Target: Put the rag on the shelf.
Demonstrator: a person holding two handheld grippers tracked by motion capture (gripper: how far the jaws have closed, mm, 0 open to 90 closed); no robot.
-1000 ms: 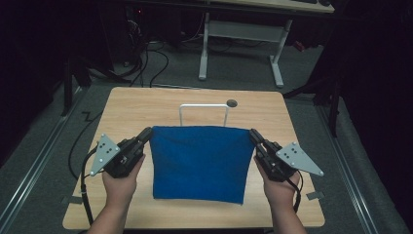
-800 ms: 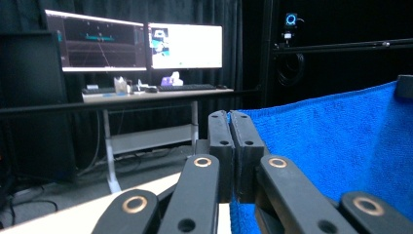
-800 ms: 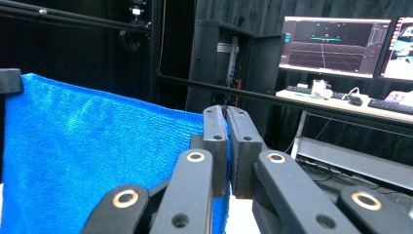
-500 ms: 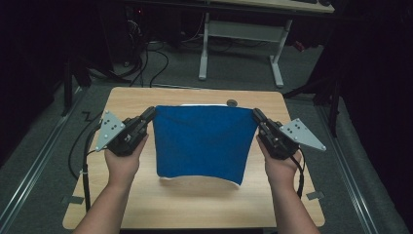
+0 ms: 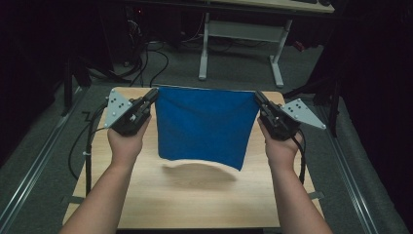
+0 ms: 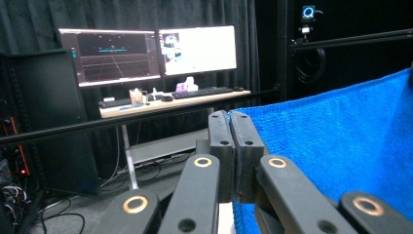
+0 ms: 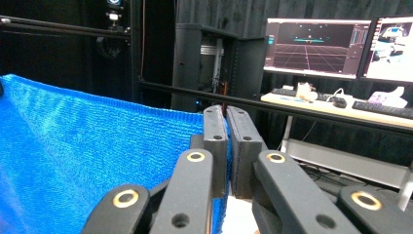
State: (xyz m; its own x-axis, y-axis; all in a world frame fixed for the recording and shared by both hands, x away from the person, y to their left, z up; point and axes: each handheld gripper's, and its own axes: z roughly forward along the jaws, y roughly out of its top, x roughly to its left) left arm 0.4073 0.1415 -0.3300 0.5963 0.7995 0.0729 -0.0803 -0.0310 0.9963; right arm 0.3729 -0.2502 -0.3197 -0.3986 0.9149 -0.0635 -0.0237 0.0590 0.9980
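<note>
A blue cloth [image 5: 204,126] hangs spread between the two tools, its top edge drawn taut across the far half of the tabletop [image 5: 195,204] and its lower hem floating free above the wood, with a curved shadow beneath at about 6 o'clock of the cloth. The left hand-held gripper [image 5: 152,95] is clamped on the cloth's upper corner at roughly 10 o'clock; in the left gripper view its jaws stand pressed together with blue fabric [image 6: 341,141] pinched between them. The right hand-held gripper [image 5: 258,97] is clamped likewise on the opposite upper corner at about 2 o'clock, and the right gripper view shows the weave [image 7: 97,146] running off from the closed jaws. Both of the person's hands [image 5: 125,144] sit at matching height, so the cloth looks level and fairly flat, with only a slight sag at the lower right corner. As a judgement, the pick-up and opening-out are done: the cloth is lifted and stretched. What appears left is the laying or folding, bringing it onto the tabletop and releasing the corners. A monitor desk [image 6: 175,97] stands beyond, well apart from the work.
</note>
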